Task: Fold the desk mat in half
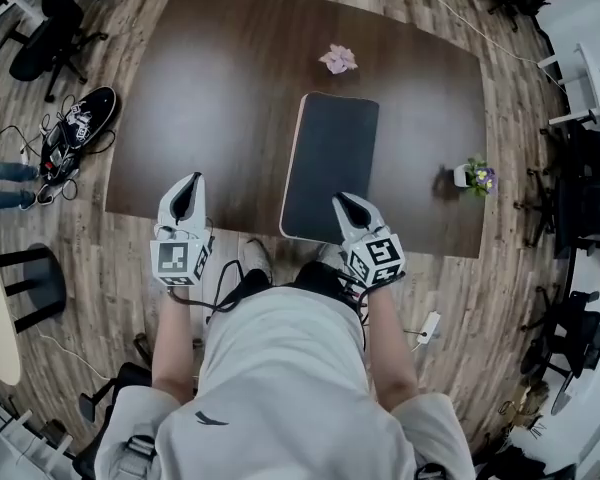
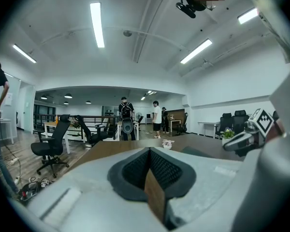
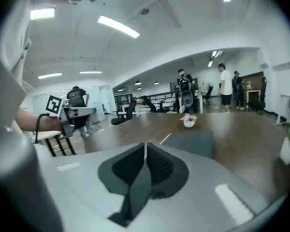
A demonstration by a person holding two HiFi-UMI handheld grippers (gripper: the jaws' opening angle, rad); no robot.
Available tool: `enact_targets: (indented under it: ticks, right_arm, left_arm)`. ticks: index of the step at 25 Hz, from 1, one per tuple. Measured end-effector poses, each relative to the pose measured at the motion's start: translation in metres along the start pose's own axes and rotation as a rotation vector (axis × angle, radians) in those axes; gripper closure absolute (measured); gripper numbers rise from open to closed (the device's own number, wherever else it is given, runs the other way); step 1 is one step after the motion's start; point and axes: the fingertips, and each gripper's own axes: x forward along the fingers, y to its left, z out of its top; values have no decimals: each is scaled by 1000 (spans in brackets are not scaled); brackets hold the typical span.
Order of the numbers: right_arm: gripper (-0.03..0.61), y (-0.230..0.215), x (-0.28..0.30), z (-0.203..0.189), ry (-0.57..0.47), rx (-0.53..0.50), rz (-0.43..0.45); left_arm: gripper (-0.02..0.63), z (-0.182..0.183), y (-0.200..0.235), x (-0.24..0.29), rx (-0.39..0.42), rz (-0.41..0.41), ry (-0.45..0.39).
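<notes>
**Mat folded on table, both grippers shut**

Head view: desk mat (image 1: 330,163) lies folded, dark side up, on table (image 1: 220,98), right of ctr. Right gripper (image 1: 348,208) is at its near edge; left gripper (image 1: 187,200) well apart to the left.

Left gripper view: jaws together, nothing held.

Right gripper view: jaws together, mat flat just ahead.

The desk mat (image 1: 332,153) is charcoal on top with a pale tan strip down its left edge, on a dark brown tabletop (image 1: 210,98). The left gripper (image 1: 188,190) and right gripper (image 1: 345,205) are light grey with black-and-white square markers. The floor (image 1: 100,258) has grey-brown wood-grain planks.
</notes>
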Motion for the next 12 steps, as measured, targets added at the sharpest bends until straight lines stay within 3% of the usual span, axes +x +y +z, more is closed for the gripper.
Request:
enact_targets:
  ticks: [1, 5, 8, 12]
  right_arm:
    - [575, -15, -13, 7, -27, -17, -49]
    - [577, -65, -67, 29, -106, -95, -200]
    - [577, -103, -121, 40, -214, -50, -318]
    - [577, -146, -172, 34, -271, 9, -446]
  left_arm:
    - [607, 1, -6, 1, 0, -3, -3]
    - [607, 7, -25, 2, -1, -10, -14]
    - [607, 9, -43, 1, 2, -19, -20]
    - [607, 11, -63, 2, -2, -22, -27]
